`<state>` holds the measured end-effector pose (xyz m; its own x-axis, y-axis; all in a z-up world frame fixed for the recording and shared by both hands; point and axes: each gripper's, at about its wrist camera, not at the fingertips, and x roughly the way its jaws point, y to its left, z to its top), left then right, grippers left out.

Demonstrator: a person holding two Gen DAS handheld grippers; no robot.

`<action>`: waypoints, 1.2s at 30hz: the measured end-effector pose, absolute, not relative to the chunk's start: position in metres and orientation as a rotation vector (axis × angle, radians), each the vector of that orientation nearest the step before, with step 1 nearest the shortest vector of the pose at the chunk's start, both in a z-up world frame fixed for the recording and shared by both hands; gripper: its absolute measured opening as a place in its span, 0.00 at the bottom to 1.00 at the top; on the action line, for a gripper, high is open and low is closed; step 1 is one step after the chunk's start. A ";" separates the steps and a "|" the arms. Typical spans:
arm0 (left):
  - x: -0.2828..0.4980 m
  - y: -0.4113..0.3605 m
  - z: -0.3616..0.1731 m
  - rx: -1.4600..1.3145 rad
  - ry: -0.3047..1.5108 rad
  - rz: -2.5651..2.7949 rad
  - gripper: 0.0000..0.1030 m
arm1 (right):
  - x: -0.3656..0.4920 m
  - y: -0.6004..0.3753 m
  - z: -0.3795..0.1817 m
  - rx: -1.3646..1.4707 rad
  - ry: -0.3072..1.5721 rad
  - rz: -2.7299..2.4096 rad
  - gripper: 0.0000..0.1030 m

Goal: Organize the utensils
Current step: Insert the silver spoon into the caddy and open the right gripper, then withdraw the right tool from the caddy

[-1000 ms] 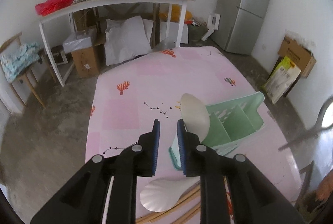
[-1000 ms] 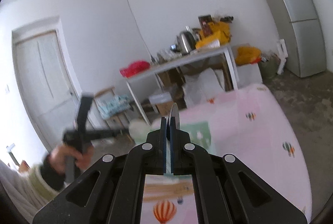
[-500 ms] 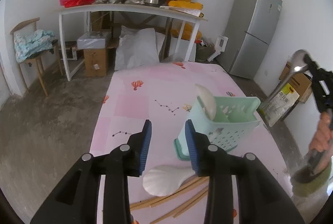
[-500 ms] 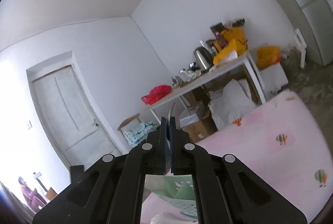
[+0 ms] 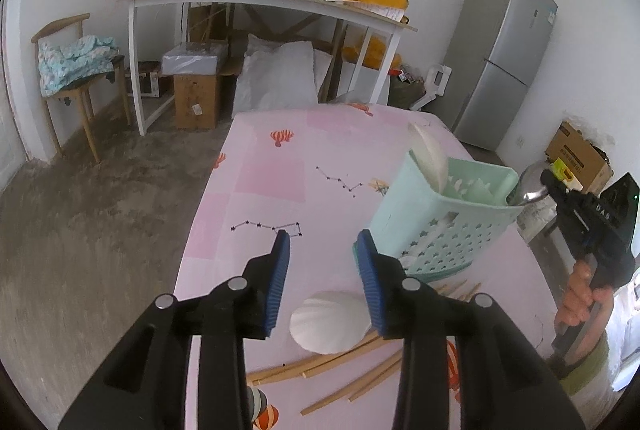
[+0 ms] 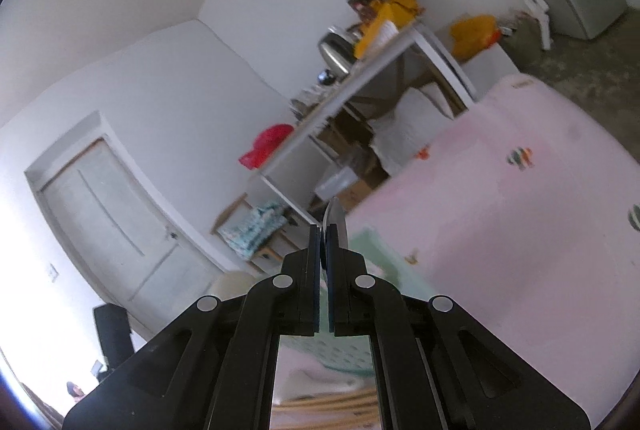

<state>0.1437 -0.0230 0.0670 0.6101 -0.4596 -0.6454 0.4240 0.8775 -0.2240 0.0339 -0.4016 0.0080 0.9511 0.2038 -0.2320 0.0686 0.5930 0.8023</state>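
Pink tablecloth (image 5: 272,190) with balloons and star lines, mint-green basket (image 5: 436,226) with star holes, white scoops (image 5: 330,322), tan chopsticks (image 5: 344,362), blue gripper pads (image 5: 280,282).

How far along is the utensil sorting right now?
Done: one white scoop stands in the green basket. In hand: the right claw is shut on a metal spoon, right at the basket's rim. Left: the other white scoop and the chopsticks lie on the table under the open left claw.
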 end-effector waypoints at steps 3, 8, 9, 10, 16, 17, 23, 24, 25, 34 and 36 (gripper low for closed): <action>0.141 -0.021 0.063 -0.052 0.768 -0.507 0.35 | 0.030 -0.405 0.005 0.944 0.324 0.049 0.05; 0.138 -0.017 0.059 -0.058 0.774 -0.498 0.36 | 0.020 -0.409 0.009 0.947 0.330 0.009 0.23; 0.137 -0.016 0.059 -0.061 0.774 -0.496 0.36 | 0.020 -0.410 0.010 0.945 0.328 0.005 0.25; 0.137 -0.015 0.058 -0.065 0.774 -0.494 0.37 | 0.019 -0.409 0.011 0.938 0.327 -0.001 0.32; 0.134 -0.009 0.056 -0.078 0.780 -0.483 0.38 | 0.013 -0.408 0.017 0.913 0.330 -0.036 0.41; 0.133 -0.009 0.056 -0.079 0.780 -0.482 0.38 | 0.011 -0.408 0.018 0.907 0.329 -0.042 0.41; 0.132 -0.005 0.059 -0.126 0.768 -0.512 0.40 | 0.003 -0.399 0.029 0.856 0.344 -0.069 0.49; 0.132 -0.005 0.061 -0.138 0.759 -0.526 0.40 | 0.002 -0.396 0.030 0.845 0.350 -0.073 0.50; 0.132 -0.007 0.066 -0.158 0.747 -0.546 0.42 | 0.002 -0.394 0.031 0.836 0.356 -0.073 0.52; 0.148 -0.042 0.096 -0.182 0.656 -0.623 0.51 | -0.006 -0.359 0.044 0.678 0.438 -0.109 0.59; 0.149 -0.040 0.090 -0.197 0.677 -0.619 0.51 | -0.010 -0.349 0.043 0.632 0.468 -0.120 0.63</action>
<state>0.1490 -0.0399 0.0905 0.6095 -0.5941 -0.5250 0.4702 0.8040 -0.3639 -0.0097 -0.3491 0.0427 0.8892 0.0329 -0.4563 0.2479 0.8037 0.5409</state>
